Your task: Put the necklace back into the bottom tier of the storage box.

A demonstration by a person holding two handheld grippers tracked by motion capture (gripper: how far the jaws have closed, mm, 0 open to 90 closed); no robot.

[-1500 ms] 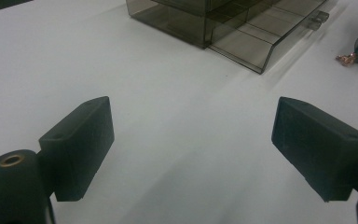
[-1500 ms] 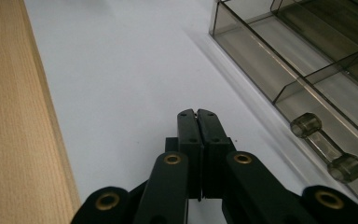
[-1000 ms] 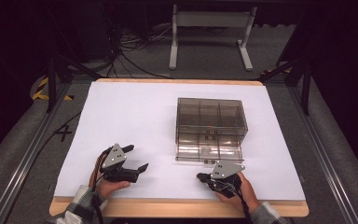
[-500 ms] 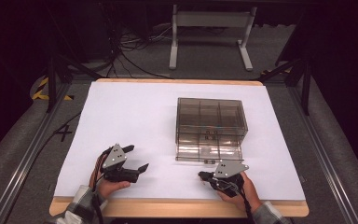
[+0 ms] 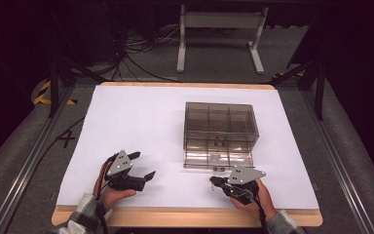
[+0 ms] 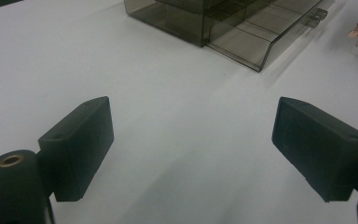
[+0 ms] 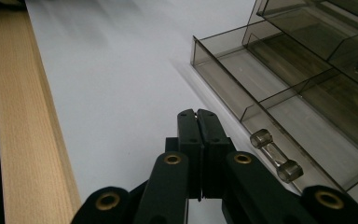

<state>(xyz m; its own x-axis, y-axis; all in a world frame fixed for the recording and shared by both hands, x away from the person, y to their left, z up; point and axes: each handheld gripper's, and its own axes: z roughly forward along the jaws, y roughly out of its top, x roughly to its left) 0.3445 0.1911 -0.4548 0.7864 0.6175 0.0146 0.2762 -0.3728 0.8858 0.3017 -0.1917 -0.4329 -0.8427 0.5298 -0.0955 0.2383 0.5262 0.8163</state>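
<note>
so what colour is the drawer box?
Smoky translucent grey-brown drawer box; clearest in the high view.

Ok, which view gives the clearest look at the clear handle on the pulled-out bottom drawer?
The right gripper view: the drawer handle sits close and sharp beside the shut right gripper. The left gripper view catches it small near the top edge; the high view shows just a faint speck.

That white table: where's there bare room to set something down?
The wide stretch left of the smoky drawer box, from the far edge down to the left gripper, is free. Crowded: the near right, where the pulled-out drawer nearly meets the right gripper.
</note>
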